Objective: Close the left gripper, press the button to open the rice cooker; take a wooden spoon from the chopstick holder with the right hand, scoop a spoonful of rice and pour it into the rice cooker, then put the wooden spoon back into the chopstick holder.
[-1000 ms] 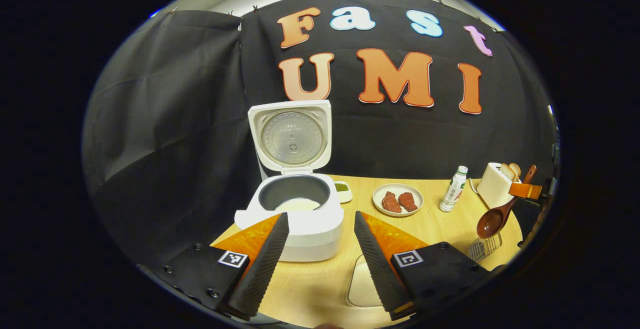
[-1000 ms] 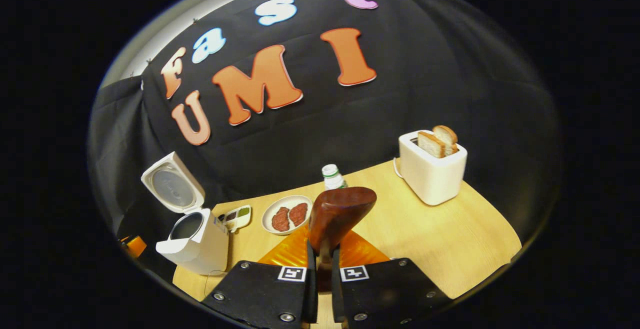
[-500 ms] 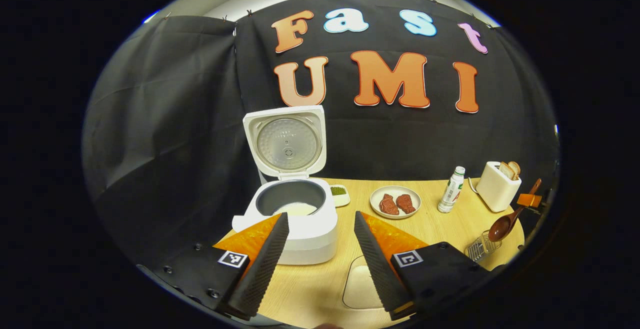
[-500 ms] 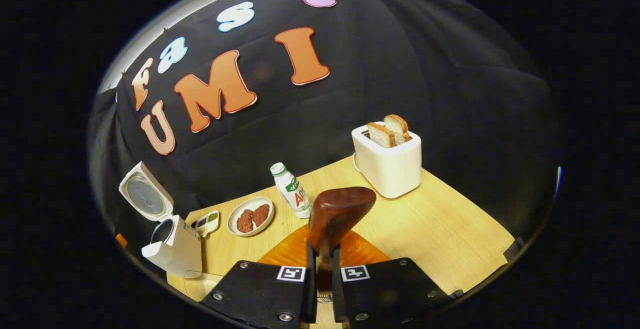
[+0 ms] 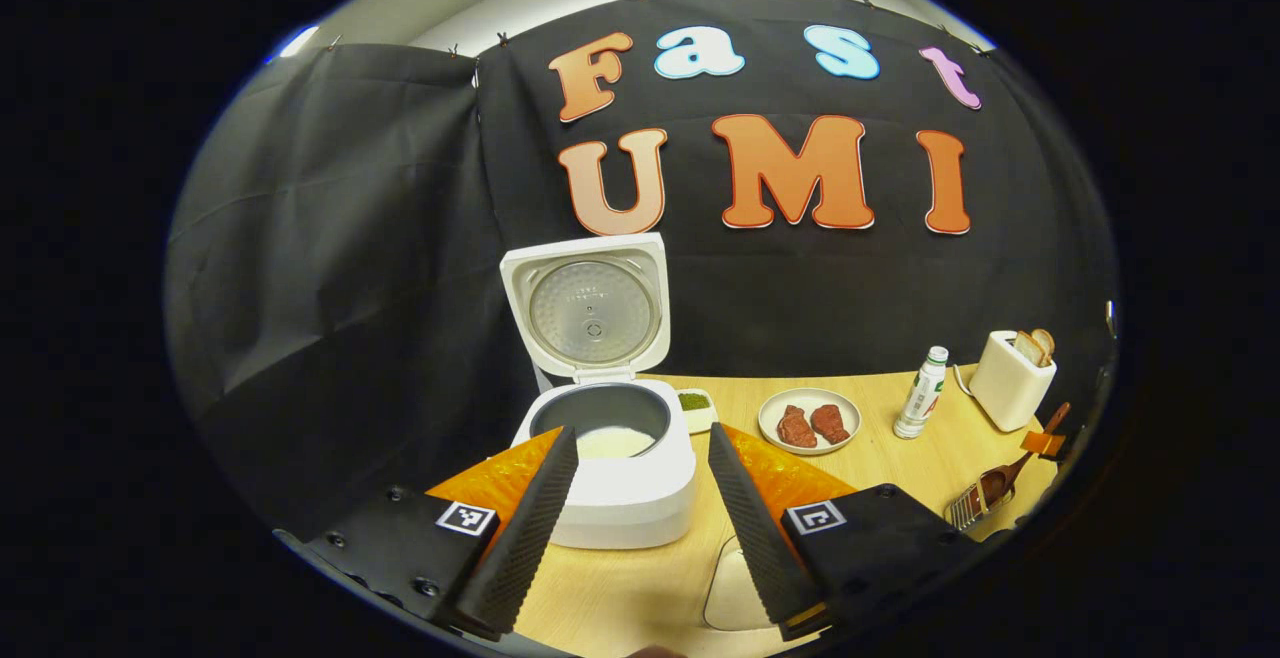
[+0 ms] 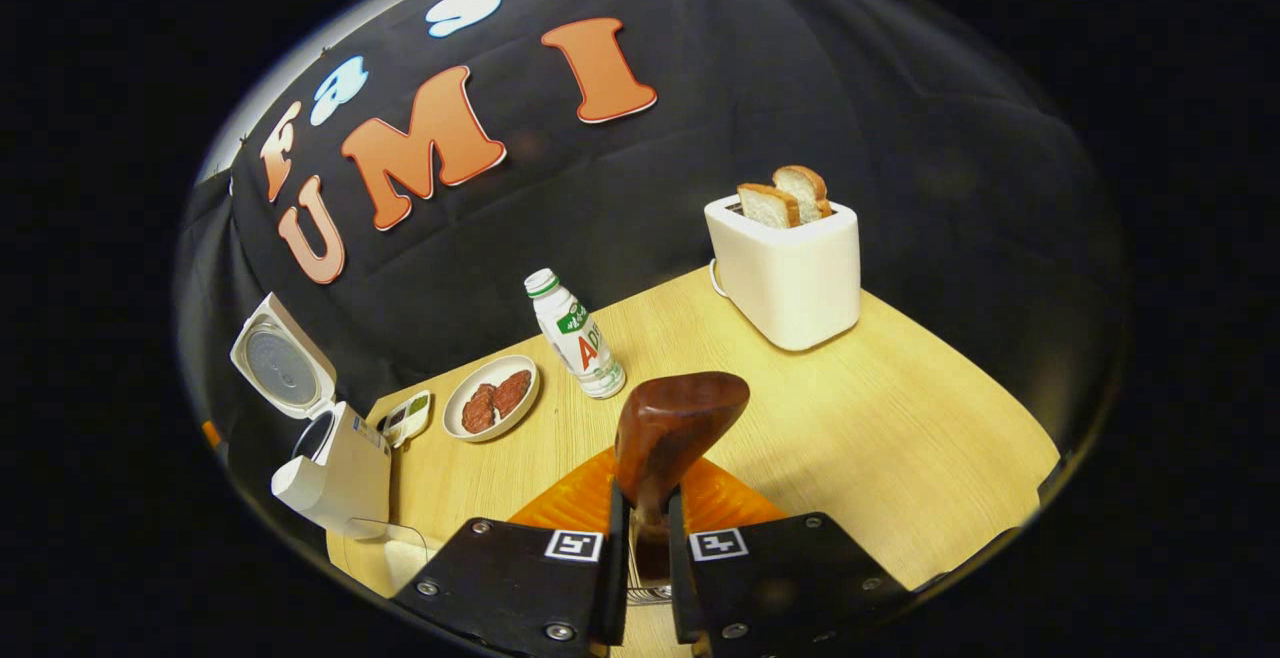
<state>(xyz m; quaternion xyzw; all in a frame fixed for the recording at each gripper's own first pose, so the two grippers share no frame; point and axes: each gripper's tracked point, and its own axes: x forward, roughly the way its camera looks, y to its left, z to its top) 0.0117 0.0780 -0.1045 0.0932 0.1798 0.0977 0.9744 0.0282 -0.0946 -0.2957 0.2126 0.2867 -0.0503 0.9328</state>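
Observation:
The white rice cooker (image 5: 620, 483) stands open with its lid (image 5: 590, 308) upright and white rice (image 5: 612, 441) in the pot. My left gripper (image 5: 640, 528) is open just in front of it and holds nothing. At the far right of the left gripper view, the wooden spoon (image 5: 995, 483) slants bowl-down into the wire chopstick holder (image 5: 965, 510). My right gripper (image 6: 645, 538) is shut on the spoon's handle, and the spoon's brown bowl (image 6: 680, 423) sticks out ahead of its fingers. The holder's wires (image 6: 640, 593) show low between them. The cooker (image 6: 335, 458) sits far left.
On the wooden table (image 6: 900, 458) are a white toaster (image 6: 790, 273) with two bread slices, a small bottle (image 6: 575, 338), a plate (image 6: 463, 423) with two pieces of meat and a small sauce dish (image 6: 405, 418). A pale tray (image 5: 730, 583) lies near the front edge.
The right gripper has lowered the spoon, from above the wire holder down into it. The left gripper stayed open and drew back slightly from the cooker.

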